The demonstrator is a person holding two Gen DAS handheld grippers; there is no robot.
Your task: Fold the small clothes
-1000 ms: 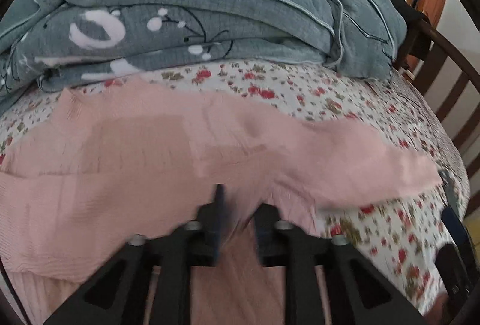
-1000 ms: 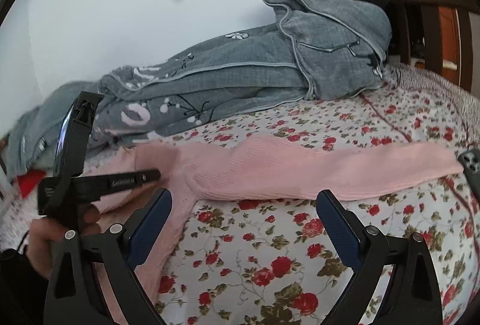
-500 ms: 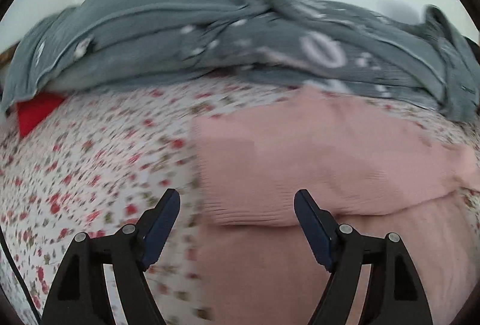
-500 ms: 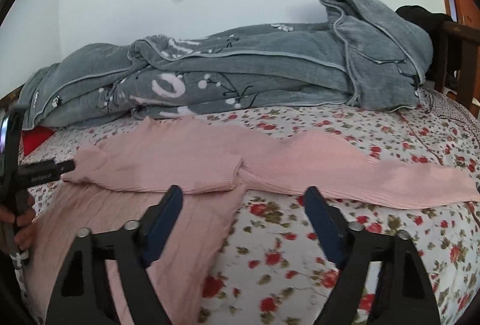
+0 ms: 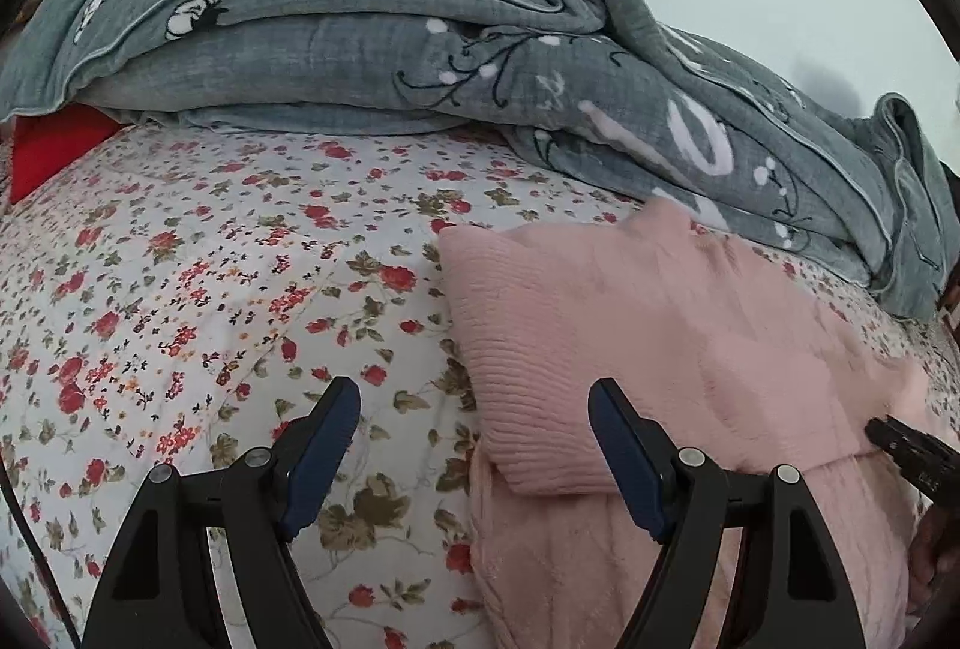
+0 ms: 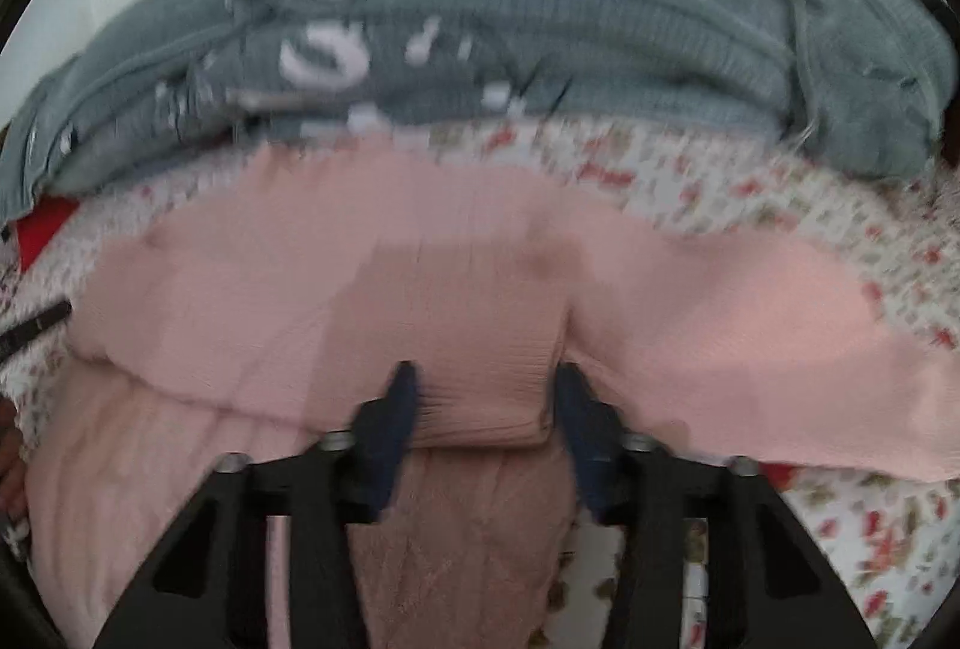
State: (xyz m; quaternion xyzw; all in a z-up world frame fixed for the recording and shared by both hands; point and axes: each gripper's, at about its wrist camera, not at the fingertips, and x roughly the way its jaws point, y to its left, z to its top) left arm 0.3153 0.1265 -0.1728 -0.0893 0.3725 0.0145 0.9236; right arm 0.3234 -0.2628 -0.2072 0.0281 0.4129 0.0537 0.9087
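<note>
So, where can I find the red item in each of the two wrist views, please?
Left wrist view: the red item sits at the far left edge, tucked under the end of the grey quilt.
Right wrist view: the red item is again at the left edge, below the quilt's left end, though blurred.
Shared landmark: the grey quilt across the back of the bed.

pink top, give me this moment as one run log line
pink top: sleeve folded over | left tongs: open, empty, over bedsheet | right tongs: open around sleeve cuff
</note>
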